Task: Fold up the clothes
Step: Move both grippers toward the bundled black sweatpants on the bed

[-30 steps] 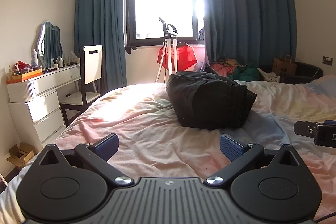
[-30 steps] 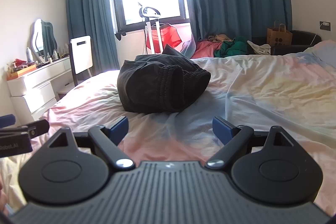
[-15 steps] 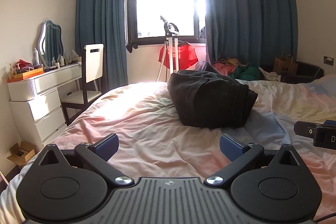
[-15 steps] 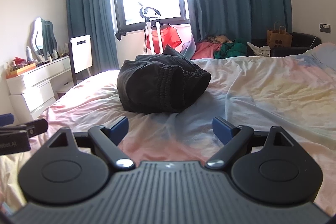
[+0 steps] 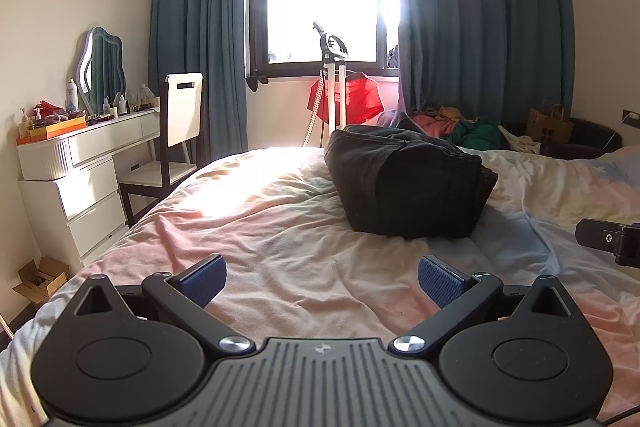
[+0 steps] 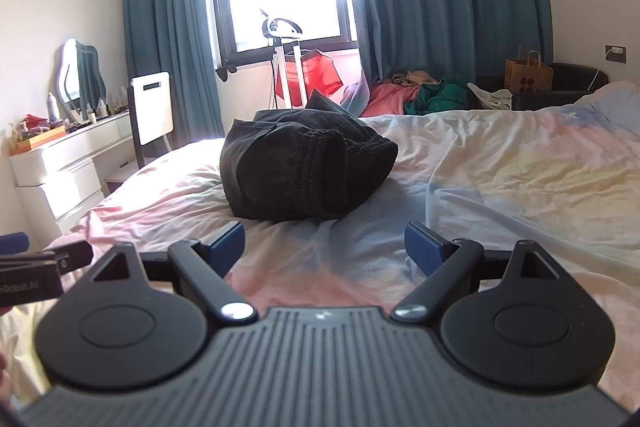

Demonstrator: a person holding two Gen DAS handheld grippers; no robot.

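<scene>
The left tool (image 5: 322,277) hangs low over the near part of the bed (image 5: 280,227), its two blue-padded fingers (image 5: 202,277) spread wide with nothing between them. Off the bed's left edge stand a white chest of drawers (image 5: 80,187) with a wavy mirror (image 5: 100,71) and a white chair (image 5: 182,119). Toward the far middle of the bed, on the pink and pale-blue wrinkled sheet, lies the black folded garment with a ribbed elastic waistband (image 5: 408,183), a bundled heap well ahead of both tools and touched by neither. Behind it, under the bright window, a white garment steamer stand (image 5: 334,87) carries a red cloth. The right tool (image 6: 324,247) is also held low above the sheet, its blue pads (image 6: 422,249) wide apart and empty; its tip shows at the right edge of the left wrist view. Beyond the bed's far right corner lie heaped pink and green clothes (image 6: 416,93) and a brown paper bag (image 6: 528,73).
</scene>
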